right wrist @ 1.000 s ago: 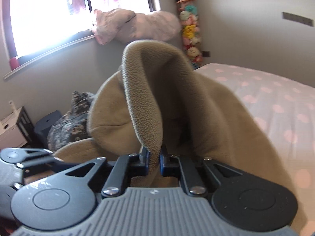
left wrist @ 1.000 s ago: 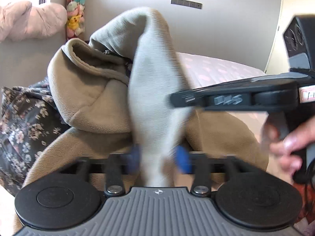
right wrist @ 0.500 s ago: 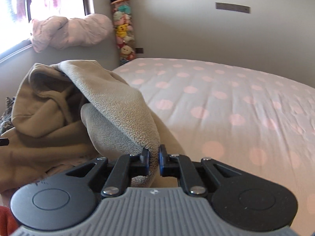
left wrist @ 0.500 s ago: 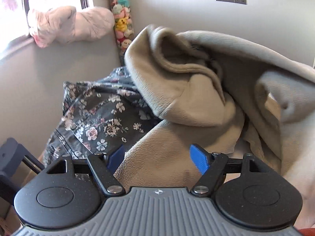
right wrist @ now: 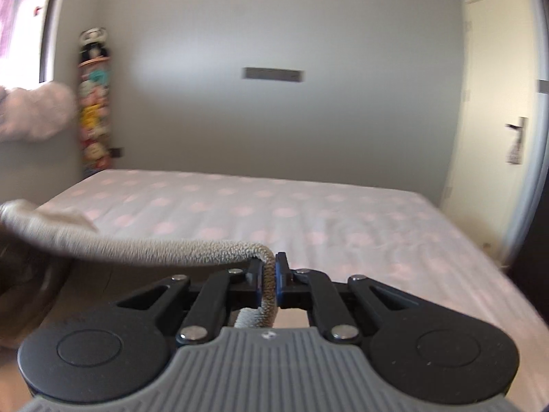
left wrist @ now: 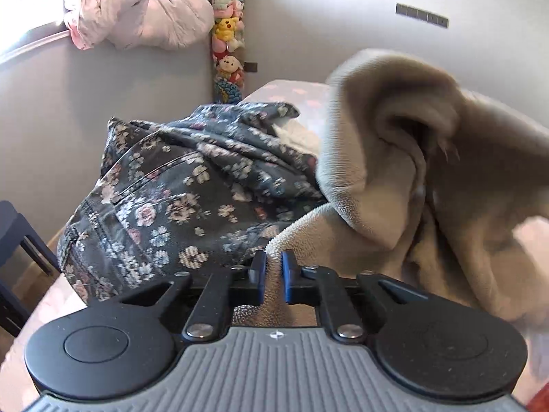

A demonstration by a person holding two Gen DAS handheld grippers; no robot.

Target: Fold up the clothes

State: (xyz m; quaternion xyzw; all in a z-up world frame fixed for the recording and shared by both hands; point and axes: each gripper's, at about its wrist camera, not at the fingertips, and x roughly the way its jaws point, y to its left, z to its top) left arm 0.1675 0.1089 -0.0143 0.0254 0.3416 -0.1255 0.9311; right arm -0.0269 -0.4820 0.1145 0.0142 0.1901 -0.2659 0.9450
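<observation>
I have the beige fleece (left wrist: 429,178) pinched by its edge in both grippers, left gripper (left wrist: 273,271) and right gripper (right wrist: 271,283) clamped tight on it, bunched beside the floral garment (left wrist: 178,199). It looks soft, thick and floppy, so I'd judge hems give the surest hold.

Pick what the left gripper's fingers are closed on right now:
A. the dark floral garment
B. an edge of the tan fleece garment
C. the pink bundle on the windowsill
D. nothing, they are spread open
B. In the left wrist view the left gripper has its blue-padded fingers pinched on an edge of the tan fleece garment, while the dark floral garment lies just to the side, ungripped.
</observation>
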